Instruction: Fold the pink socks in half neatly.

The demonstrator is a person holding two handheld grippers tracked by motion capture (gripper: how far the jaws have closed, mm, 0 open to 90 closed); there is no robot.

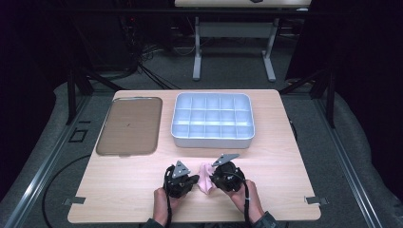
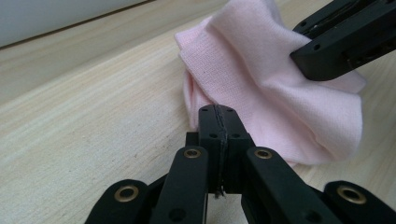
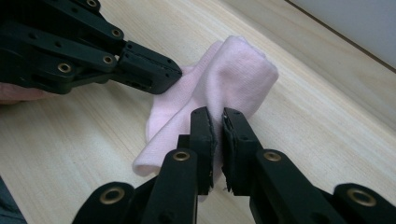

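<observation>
Both pairs of jaws are clenched on the pink cloth [image 1: 205, 178], the left gripper [image 2: 218, 122] pinching one edge and the right gripper [image 3: 217, 126] a fold opposite. The cloth lies bunched near the table's [image 1: 119, 190] front edge, so folding seems barely begun (its final shape is hard to judge). Behind stand a compartment tray [image 1: 212, 120] and a flat brown tray [image 1: 129, 125], neither blocking the work.
</observation>
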